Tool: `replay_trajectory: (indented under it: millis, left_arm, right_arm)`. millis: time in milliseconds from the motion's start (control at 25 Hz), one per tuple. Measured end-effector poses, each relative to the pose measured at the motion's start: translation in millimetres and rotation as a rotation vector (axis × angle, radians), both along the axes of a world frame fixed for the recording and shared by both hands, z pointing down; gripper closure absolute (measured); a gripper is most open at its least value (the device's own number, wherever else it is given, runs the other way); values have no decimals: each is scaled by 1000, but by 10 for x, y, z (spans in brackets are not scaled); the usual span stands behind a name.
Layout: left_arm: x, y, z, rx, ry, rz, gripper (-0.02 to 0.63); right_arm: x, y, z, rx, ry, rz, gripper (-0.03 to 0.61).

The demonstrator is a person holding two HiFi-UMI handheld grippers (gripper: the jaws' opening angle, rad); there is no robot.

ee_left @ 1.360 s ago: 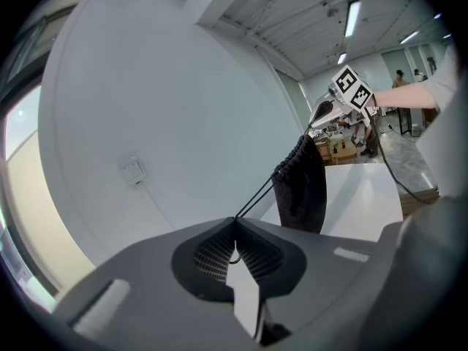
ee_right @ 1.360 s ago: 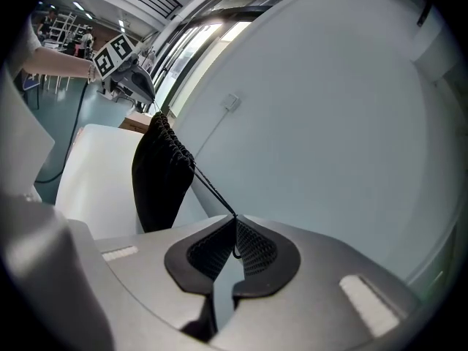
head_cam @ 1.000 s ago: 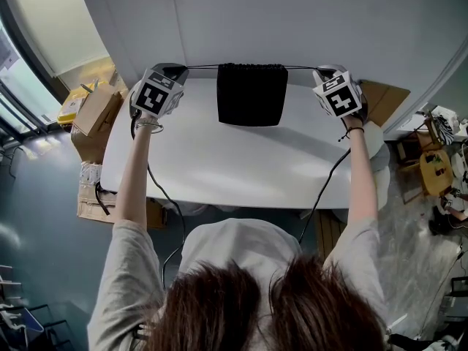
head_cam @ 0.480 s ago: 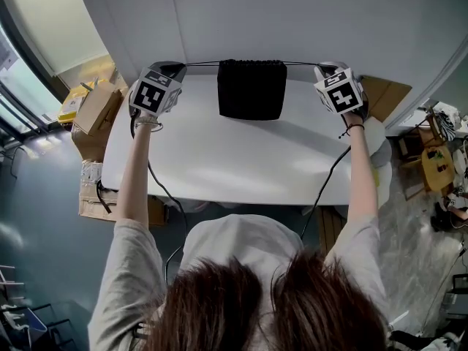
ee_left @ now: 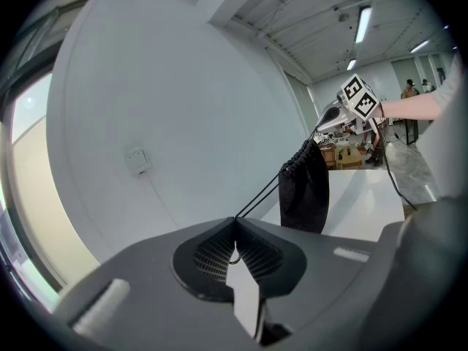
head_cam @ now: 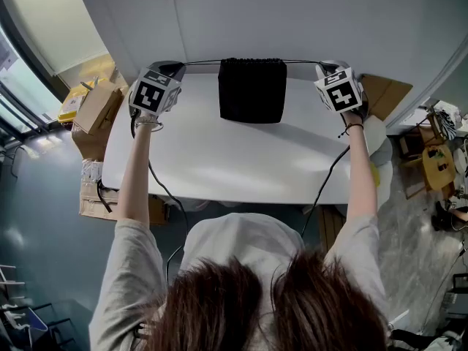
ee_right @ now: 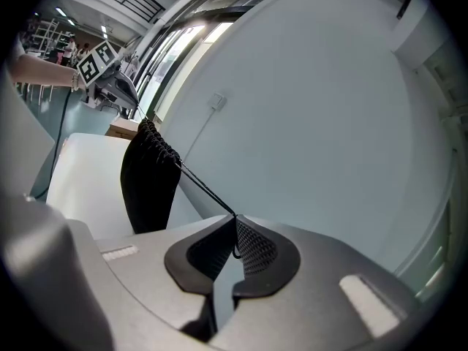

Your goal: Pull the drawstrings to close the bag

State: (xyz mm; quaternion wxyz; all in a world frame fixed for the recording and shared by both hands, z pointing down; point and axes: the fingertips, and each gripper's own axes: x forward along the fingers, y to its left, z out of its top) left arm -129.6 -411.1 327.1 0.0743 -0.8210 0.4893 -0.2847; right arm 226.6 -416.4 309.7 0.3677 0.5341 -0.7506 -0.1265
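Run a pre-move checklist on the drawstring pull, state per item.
1. left tool shut on left drawstring: ok.
2. right tool shut on right drawstring: ok.
3. Both drawstrings taut, running straight to the bag: ok.
4. Bag midway between the tools, over the table: ok.
5. bag mouth fully cinched: cannot tell. It is puckered, but no view looks into it.

White table (head_cam: 219, 167) against pale wall (head_cam: 307, 13), cardboard boxes (head_cam: 95, 112) on floor (head_cam: 44, 196) at left
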Motion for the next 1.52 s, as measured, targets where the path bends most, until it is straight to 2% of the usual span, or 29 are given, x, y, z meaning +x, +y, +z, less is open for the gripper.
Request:
replay_trajectory:
  millis: [760, 1520]
  left_arm:
    - [-48, -15, -11, 5, 23, -17, 612]
    - [-66, -31, -133, 42, 28, -28, 612]
  right_arm:
    - [117, -25, -26, 29, -51, 73, 558]
    - [184, -55, -175, 86, -70, 93, 558]
